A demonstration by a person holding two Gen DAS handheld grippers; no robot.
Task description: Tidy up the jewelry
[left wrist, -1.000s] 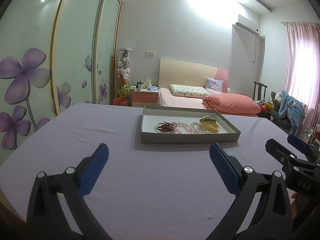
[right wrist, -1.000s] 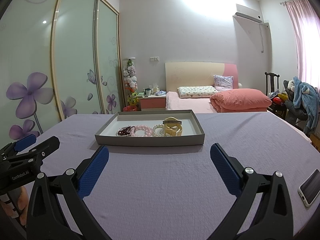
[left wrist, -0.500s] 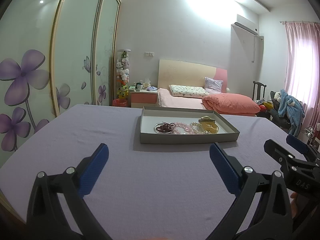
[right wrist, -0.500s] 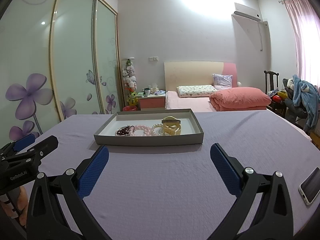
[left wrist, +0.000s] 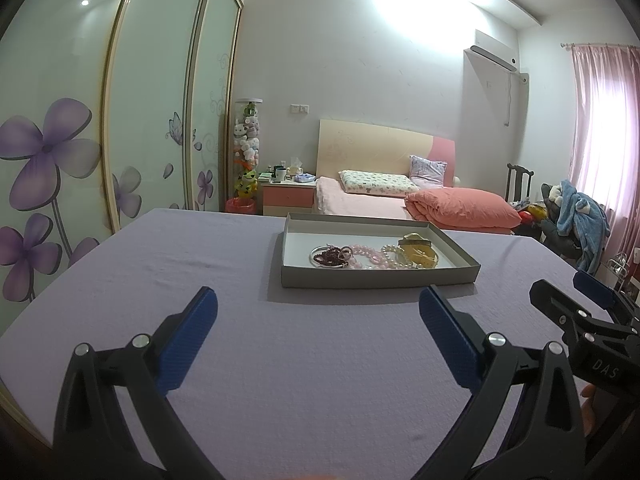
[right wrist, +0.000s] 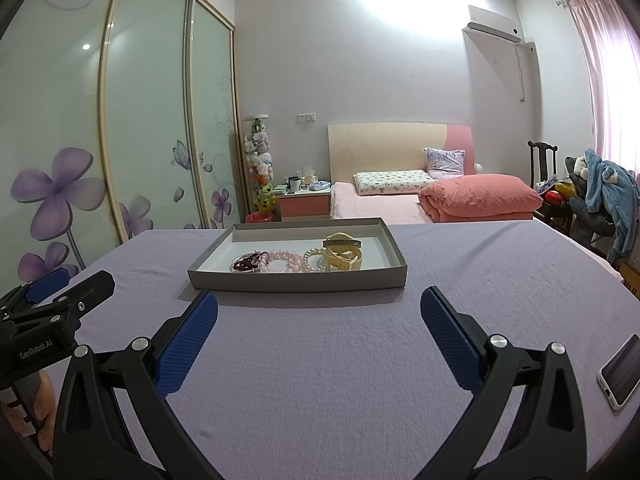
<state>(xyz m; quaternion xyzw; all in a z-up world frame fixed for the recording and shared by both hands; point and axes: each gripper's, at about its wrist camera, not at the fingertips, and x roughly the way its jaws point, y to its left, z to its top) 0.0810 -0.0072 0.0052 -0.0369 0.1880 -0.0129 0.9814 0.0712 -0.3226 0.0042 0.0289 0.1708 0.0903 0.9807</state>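
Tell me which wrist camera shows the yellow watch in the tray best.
The right wrist view. There the yellow watch appears larger, with its strap and buckle distinguishable inside the tray. In the left wrist view the same watch looks smaller and reads as an indistinct yellow shape beside the beads.

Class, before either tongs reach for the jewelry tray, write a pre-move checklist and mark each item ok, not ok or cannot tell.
1. Left tongs open, holding nothing: ok.
2. Right tongs open, holding nothing: ok.
3. Tray flat on the cloth, path to it unobstructed: ok.
4. Jewelry all inside the tray: ok.
5. Pieces apart enough to lift singly: not ok; pink beads, pearls and watch touch or overlap.
6. Phone clear of the right tongs' path: ok.
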